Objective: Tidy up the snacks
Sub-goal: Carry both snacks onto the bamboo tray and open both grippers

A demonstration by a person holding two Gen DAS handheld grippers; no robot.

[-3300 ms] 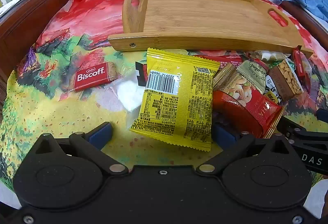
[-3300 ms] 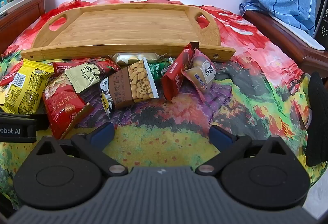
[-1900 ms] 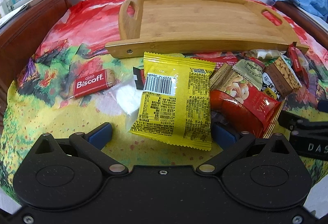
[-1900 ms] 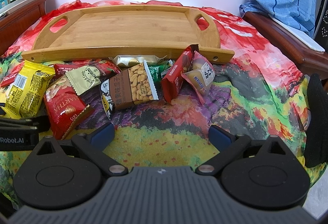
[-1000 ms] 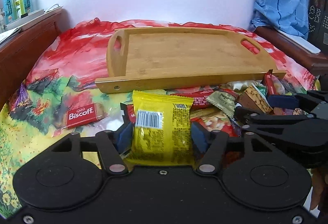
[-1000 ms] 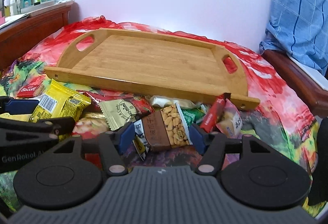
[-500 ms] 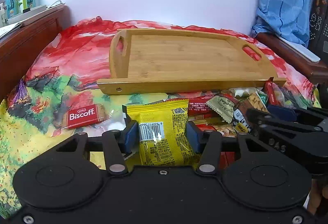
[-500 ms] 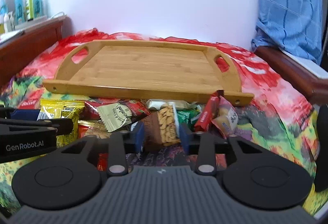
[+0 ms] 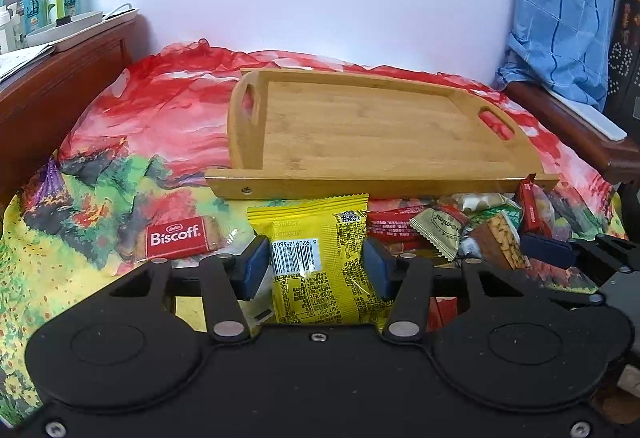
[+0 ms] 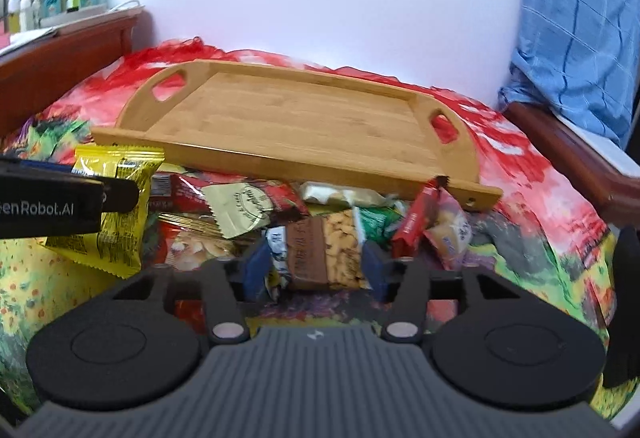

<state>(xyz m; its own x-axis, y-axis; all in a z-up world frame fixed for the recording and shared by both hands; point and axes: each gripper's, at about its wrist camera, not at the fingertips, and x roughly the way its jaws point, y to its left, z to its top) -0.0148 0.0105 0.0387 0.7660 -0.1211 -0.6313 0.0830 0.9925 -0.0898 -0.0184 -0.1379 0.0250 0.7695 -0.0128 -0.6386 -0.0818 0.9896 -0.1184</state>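
Both tools were spread a moment ago; now the left gripper [image 9: 316, 268] pinches the yellow packet [image 9: 320, 258] and the right gripper [image 10: 314, 264] pinches the peanut bar [image 10: 324, 252], lifted near the empty wooden tray [image 10: 288, 121]; next they go inside, I think; the pile [image 10: 240, 209] under stays partly hidden.

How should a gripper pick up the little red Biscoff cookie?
The Biscoff cookie lies flat on the cloth, apart from the snack pile. Probably best to come from above and pinch its two long edges at the middle, since the pack is thin, narrow and has free space around it.
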